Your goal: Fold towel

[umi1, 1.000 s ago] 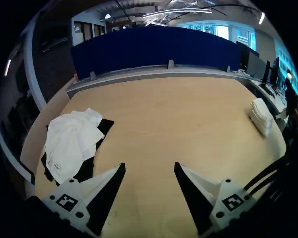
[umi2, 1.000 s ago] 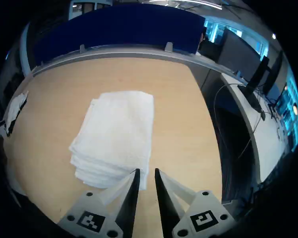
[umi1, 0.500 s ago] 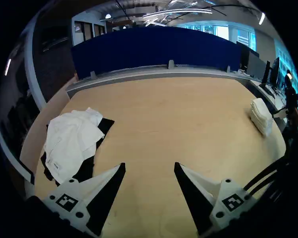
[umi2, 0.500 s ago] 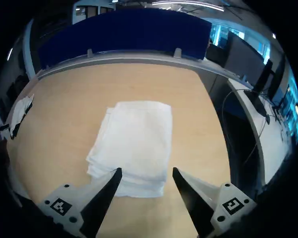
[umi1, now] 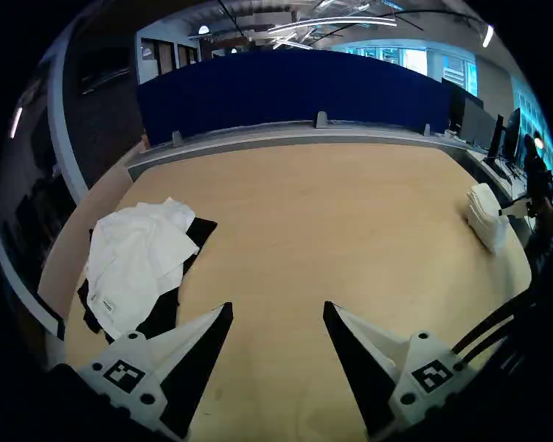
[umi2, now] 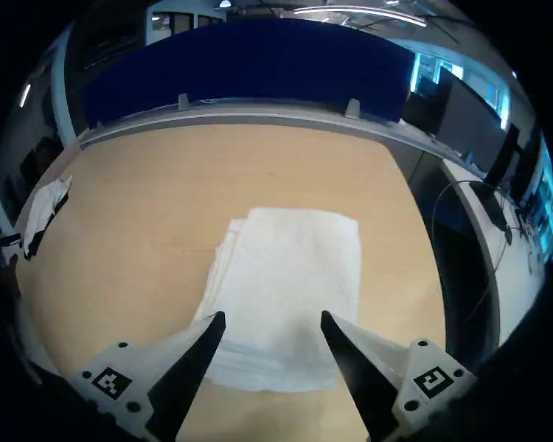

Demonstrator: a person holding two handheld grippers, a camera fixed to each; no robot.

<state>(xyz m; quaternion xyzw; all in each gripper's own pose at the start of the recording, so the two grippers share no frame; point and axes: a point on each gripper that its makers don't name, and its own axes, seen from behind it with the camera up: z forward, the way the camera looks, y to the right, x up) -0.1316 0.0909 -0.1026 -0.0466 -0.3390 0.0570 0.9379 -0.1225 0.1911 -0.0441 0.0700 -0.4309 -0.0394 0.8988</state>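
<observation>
Both spread — right gripper (umi2: 272,314) over towels (umi2: 287,280) (folded), left gripper (umi1: 277,304) over table (umi1: 313,199)

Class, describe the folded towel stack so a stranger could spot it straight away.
Start at the long wooden table before the blue partition. Just ahead of the open right gripper lies the stack of white towels. Unlike the crumpled white cloth at the far end, it is neatly folded.

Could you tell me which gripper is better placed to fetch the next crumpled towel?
Left, probably: the crumpled towel lies close beside the open left gripper, whereas the open right gripper hangs over the folded stack, far from it.
</observation>
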